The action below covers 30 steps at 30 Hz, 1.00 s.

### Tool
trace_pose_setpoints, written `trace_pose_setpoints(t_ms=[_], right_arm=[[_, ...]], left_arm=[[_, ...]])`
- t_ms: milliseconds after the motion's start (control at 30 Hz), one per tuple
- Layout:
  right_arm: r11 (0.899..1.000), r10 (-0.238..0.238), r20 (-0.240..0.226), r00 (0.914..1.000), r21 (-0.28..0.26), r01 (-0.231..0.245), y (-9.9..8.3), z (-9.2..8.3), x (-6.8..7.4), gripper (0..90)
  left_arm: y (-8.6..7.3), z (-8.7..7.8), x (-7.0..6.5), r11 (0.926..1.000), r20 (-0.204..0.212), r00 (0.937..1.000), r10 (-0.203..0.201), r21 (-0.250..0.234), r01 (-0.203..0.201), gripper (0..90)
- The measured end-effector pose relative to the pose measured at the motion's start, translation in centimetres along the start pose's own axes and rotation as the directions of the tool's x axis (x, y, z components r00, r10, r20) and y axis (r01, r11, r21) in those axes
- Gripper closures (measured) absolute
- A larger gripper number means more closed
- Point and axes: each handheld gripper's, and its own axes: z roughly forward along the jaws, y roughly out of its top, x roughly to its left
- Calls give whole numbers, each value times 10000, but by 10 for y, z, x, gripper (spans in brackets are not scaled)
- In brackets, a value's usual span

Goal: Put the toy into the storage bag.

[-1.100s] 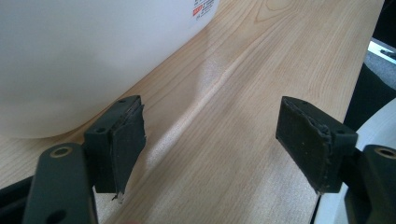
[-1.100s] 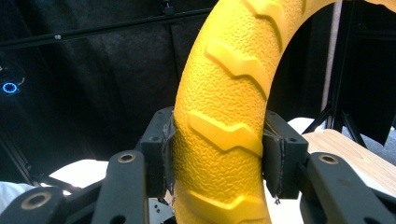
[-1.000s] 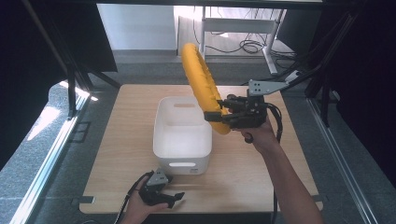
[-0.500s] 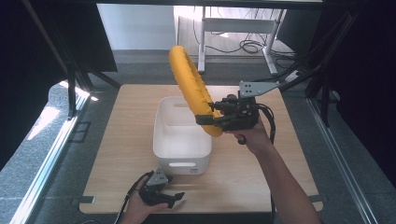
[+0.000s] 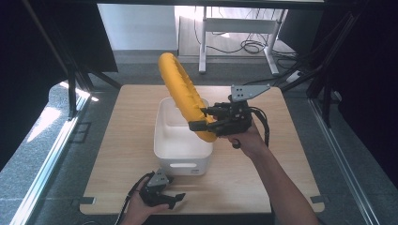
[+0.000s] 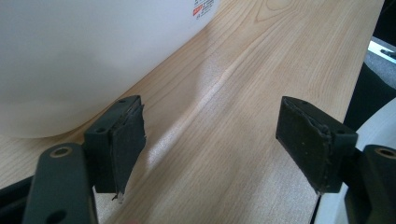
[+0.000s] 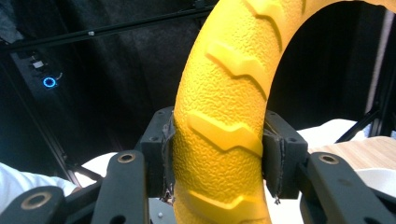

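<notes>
- High view: right gripper [image 5: 202, 119] clamped on yellow ring [image 5: 184, 96], tilted upright over right rim of white bin [image 5: 180, 140].
- Right gripper view: both pads pressed on ring's ribbed sides.
- Left gripper [image 5: 172, 198] resting on wooden table [image 5: 122, 140] just before bin, jaws wide apart, holding nothing.

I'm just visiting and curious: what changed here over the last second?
The right gripper, clamped on the yellow ridged rubber ring, carried it leftward over the white plastic bin. The grip stayed shut, the bin stayed put, and the left gripper stayed resting open on the wooden table.
</notes>
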Motion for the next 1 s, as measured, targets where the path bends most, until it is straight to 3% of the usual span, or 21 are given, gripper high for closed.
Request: trace_pose_setpoints(t_ms=[600,1000], right_arm=[[9989,142,-414,9990,450,-124,-13,21,-2,518],[9970,319,-583,9978,726,-276,-23,26,-3,518]], left_arm=[[0,0,0,10000,11,10000,-10,15,10,239],[-1,1,0,10000,14,10000,-16,72,16,239]])
